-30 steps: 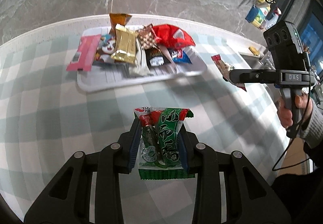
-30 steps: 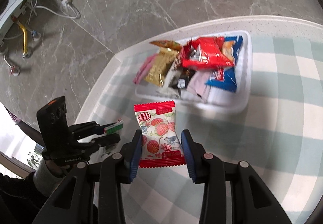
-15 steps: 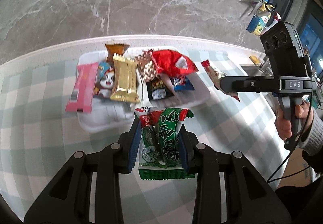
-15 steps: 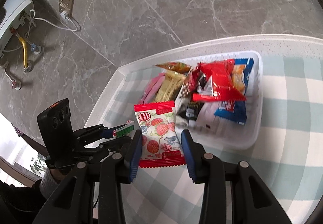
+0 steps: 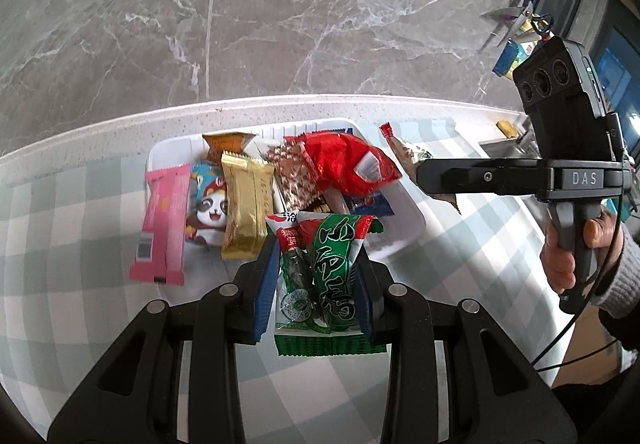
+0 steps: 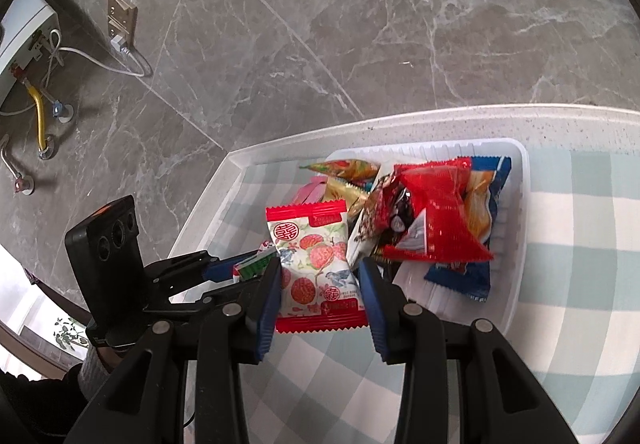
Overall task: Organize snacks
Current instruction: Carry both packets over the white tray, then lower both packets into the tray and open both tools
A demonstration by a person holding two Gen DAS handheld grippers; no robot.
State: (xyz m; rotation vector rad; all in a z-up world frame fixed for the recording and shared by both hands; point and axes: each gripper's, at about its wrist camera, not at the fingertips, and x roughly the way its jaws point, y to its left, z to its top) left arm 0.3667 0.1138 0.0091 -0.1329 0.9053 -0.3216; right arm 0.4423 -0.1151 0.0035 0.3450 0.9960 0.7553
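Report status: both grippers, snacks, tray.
Left gripper shut on green packet. Right gripper shut on lychee packet. Both over tray, already heaped with snacks; nothing blocking.

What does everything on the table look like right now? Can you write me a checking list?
Surface: table with a green and white checked cloth, pale speckled edge.
Job's things: white tray piled with snacks: pink bar, panda pack, gold pack, red bag, blue pack.
Clutter: nothing seen on the cloth.
Tools: left tool shut on the green snack packet; right tool shut on the white and red snack packet; both near the tray.
Cables: black cable below the person's hand; white cable on the floor.
Surroundings: grey marble floor, floor socket, scissors.
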